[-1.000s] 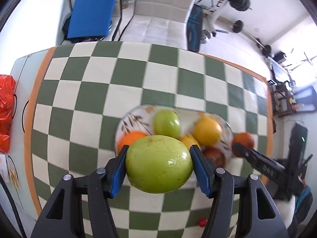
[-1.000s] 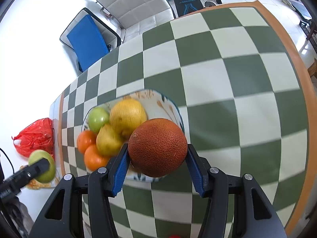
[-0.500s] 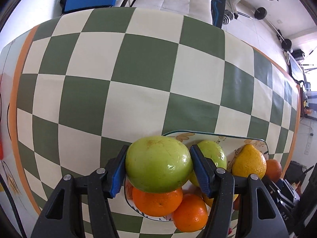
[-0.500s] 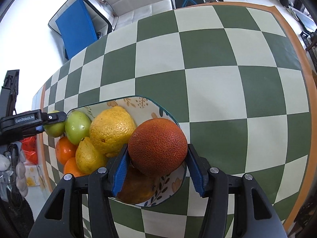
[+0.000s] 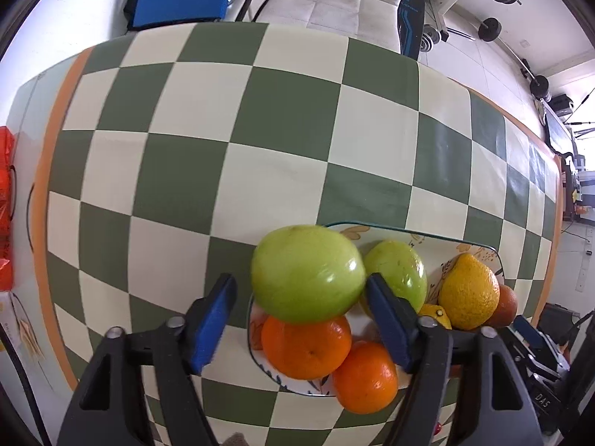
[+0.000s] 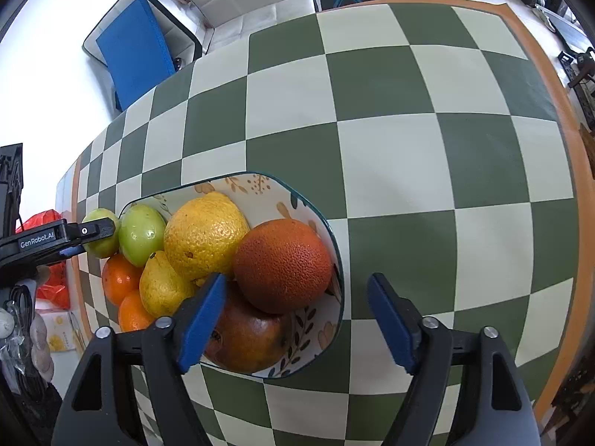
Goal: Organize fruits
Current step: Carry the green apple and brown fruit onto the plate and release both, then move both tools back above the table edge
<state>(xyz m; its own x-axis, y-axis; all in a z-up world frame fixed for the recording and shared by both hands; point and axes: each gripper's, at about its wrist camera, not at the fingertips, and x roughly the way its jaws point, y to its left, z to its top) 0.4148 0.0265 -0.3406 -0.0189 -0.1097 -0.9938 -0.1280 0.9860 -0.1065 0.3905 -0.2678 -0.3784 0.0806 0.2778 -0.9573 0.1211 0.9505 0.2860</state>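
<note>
both tongs have just let go: the left tongs stand wide around the green apple, now atop an orange at the plate's left edge; the right tongs gape, the red orange resting at its right edge. both placements look done.

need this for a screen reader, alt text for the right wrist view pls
Open right tongs hover over a floral plate piled with fruit on a green-and-cream checked tablecloth. A dark red orange rests on top, beside a large yellow citrus.
</note>
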